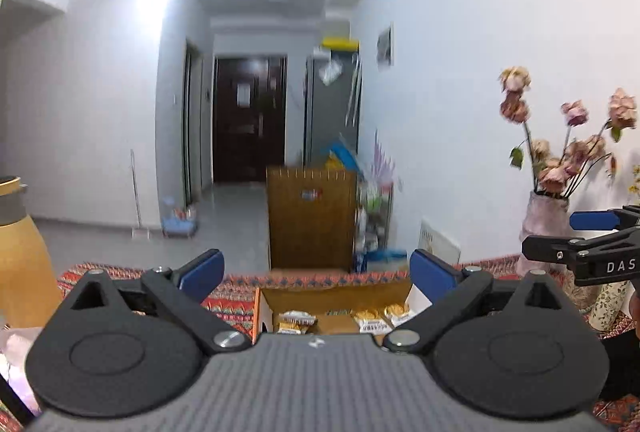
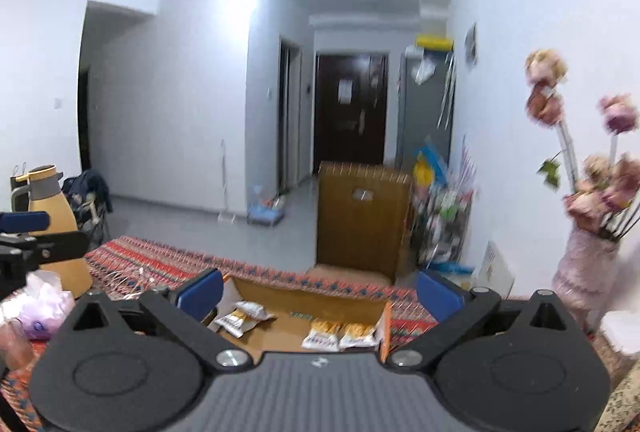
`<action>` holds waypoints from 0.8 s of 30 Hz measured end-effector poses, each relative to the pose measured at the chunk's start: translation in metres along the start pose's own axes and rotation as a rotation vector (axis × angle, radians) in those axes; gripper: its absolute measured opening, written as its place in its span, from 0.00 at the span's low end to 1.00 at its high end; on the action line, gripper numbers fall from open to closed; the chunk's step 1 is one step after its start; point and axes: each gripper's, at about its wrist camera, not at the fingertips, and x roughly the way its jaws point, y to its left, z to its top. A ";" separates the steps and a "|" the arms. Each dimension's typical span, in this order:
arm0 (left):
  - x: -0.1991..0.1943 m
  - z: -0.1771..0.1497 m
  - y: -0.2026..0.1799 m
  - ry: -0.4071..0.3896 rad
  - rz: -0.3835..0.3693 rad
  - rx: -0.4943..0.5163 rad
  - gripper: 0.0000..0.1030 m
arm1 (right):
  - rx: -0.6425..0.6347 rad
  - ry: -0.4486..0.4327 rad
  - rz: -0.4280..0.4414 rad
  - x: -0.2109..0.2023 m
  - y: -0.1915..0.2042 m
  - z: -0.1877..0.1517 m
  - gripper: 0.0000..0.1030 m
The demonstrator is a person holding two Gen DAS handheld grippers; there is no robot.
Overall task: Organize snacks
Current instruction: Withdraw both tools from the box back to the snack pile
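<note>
An open cardboard box point(image 1: 336, 290) sits on the patterned tablecloth and shows in the right wrist view point(image 2: 308, 298) too. Several white-and-yellow snack packets point(image 1: 294, 321) lie in it; in the right wrist view one packet point(image 2: 242, 317) lies at its left and two packets point(image 2: 340, 336) at its right. My left gripper point(image 1: 318, 272) is open and empty, held above the box's near side. My right gripper point(image 2: 320, 290) is open and empty above the box. The right gripper point(image 1: 592, 232) shows at the left view's right edge, the left gripper point(image 2: 28, 236) at the right view's left edge.
A yellow thermos jug point(image 2: 56, 228) and a crumpled plastic bag point(image 2: 40, 306) stand at the table's left. A vase of dried flowers point(image 2: 584, 256) stands at the right by the wall. Beyond the table are a wooden cabinet point(image 2: 362, 220) and a cluttered rack.
</note>
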 end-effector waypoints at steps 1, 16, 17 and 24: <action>-0.009 -0.010 -0.003 -0.023 0.001 0.009 0.99 | -0.011 -0.024 -0.008 -0.007 0.002 -0.009 1.00; -0.117 -0.187 0.002 -0.023 0.066 -0.074 1.00 | 0.025 -0.094 -0.021 -0.089 0.029 -0.189 1.00; -0.122 -0.195 0.004 -0.008 0.076 -0.073 1.00 | 0.025 -0.079 -0.025 -0.093 0.032 -0.200 1.00; -0.149 -0.242 0.007 0.087 0.036 -0.078 1.00 | 0.081 0.060 -0.037 -0.124 0.055 -0.267 1.00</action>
